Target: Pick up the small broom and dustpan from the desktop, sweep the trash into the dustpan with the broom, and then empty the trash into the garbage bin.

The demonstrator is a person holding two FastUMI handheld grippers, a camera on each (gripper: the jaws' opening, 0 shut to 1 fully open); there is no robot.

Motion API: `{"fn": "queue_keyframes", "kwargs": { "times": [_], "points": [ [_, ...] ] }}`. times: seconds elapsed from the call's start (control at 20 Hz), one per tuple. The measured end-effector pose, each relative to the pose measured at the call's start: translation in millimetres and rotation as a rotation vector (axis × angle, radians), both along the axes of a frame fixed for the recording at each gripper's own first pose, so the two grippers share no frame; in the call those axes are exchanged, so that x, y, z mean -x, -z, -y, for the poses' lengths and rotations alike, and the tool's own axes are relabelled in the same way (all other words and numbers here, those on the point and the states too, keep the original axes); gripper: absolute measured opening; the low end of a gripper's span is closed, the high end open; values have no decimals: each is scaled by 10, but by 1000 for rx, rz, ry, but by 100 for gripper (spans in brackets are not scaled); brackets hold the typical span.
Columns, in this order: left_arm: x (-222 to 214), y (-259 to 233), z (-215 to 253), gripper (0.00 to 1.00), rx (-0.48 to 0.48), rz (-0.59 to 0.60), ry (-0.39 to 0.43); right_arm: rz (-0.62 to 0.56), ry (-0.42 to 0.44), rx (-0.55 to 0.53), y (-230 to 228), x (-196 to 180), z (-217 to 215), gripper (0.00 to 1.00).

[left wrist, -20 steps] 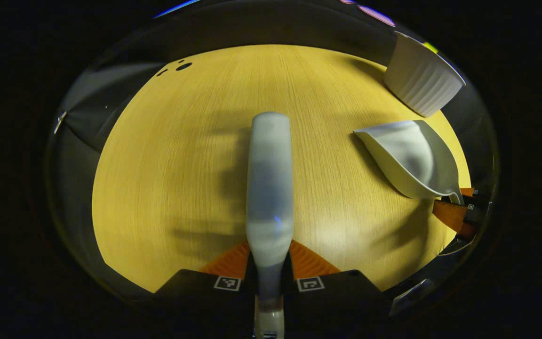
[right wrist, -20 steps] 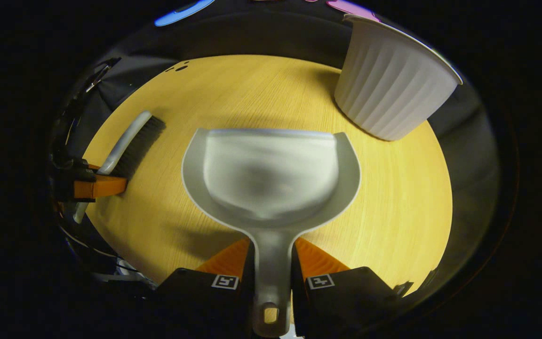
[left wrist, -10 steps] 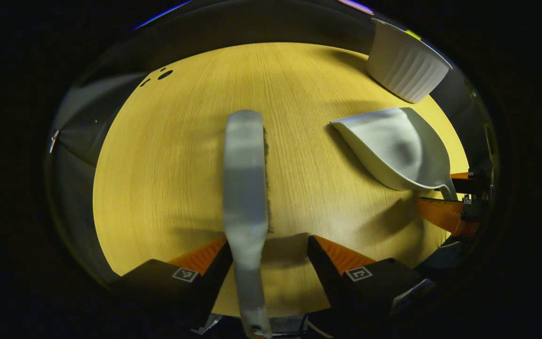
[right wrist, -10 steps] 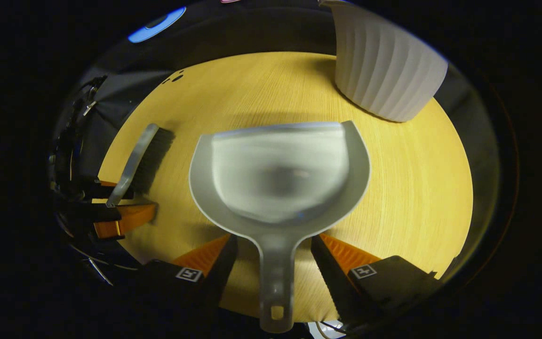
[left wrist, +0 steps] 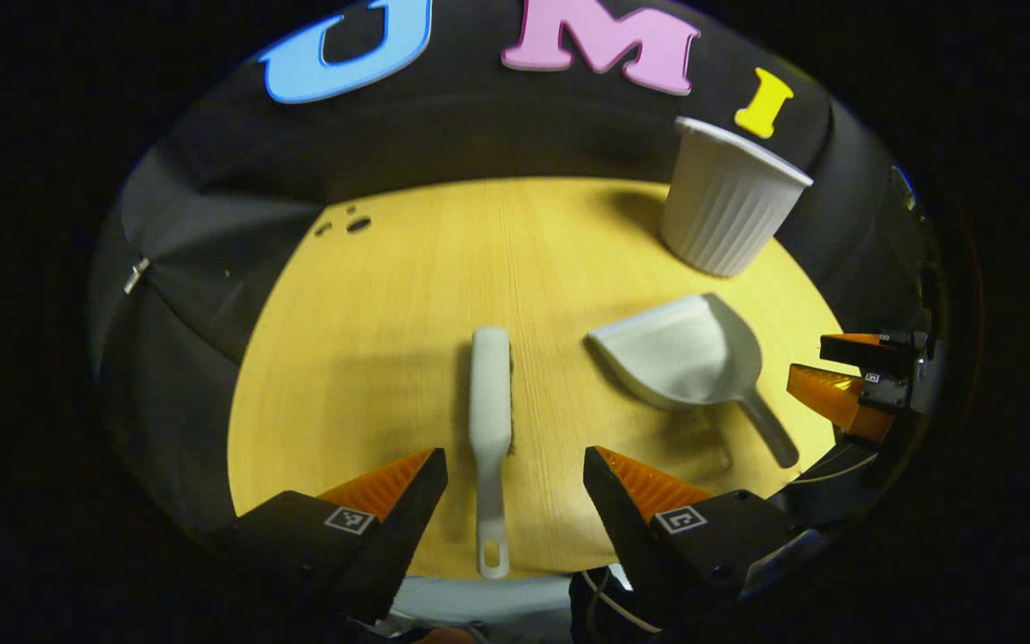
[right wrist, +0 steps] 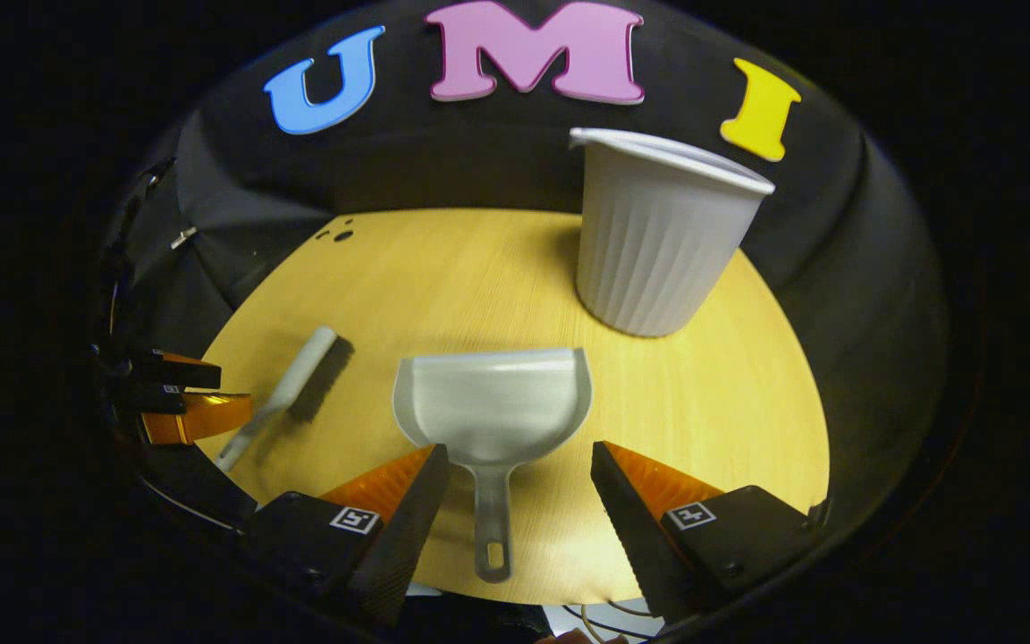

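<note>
The small grey broom (left wrist: 491, 407) lies flat on the wooden table, handle toward me, between the spread fingers of my left gripper (left wrist: 515, 470), which is open and pulled back from it. The grey dustpan (right wrist: 492, 407) rests on the table with its handle pointing at my right gripper (right wrist: 519, 465), which is open and clear of it. From the right gripper view the broom (right wrist: 287, 391) lies to the left beside the left gripper (right wrist: 180, 398). In the left gripper view the dustpan (left wrist: 685, 358) sits to the right, near the right gripper (left wrist: 850, 376).
A white ribbed bin (right wrist: 654, 241) stands upright at the table's far right; it also shows as the bin (left wrist: 725, 210) in the left gripper view. Small dark specks (left wrist: 350, 224) lie at the far left edge of the table (left wrist: 372, 358). Black cloth walls surround the table.
Both grippers opened and let go, the left of the broom and the right of the dustpan. Both tools now lie on the table, and both grippers have drawn back and up.
</note>
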State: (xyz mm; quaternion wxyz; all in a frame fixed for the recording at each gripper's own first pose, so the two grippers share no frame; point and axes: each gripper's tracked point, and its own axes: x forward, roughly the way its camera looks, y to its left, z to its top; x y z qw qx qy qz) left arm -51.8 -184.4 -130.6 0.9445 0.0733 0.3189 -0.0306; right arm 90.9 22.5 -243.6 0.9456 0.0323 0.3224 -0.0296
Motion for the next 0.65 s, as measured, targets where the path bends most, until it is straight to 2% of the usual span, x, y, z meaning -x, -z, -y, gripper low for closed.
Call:
{"fn": "queue_keyframes", "kwargs": {
  "times": [0.2, 0.3, 0.5, 0.65],
  "points": [
    [396, -723, 249, 98, -35, 290, 78, 232, 39, 9, -829, 167, -39, 100],
    [628, -952, 355, 98, -70, 418, 87, 349, 48, -1, -1165, 260, -103, 99],
    [1154, -1296, 699, 98, 7, 593, 112, 566, 79, 23, -1786, 550, -85, 99],
    [1309, -1371, 752, 98, 55, 694, 86, 656, 117, 84, -2005, 822, -26, 99]
  ]
}}
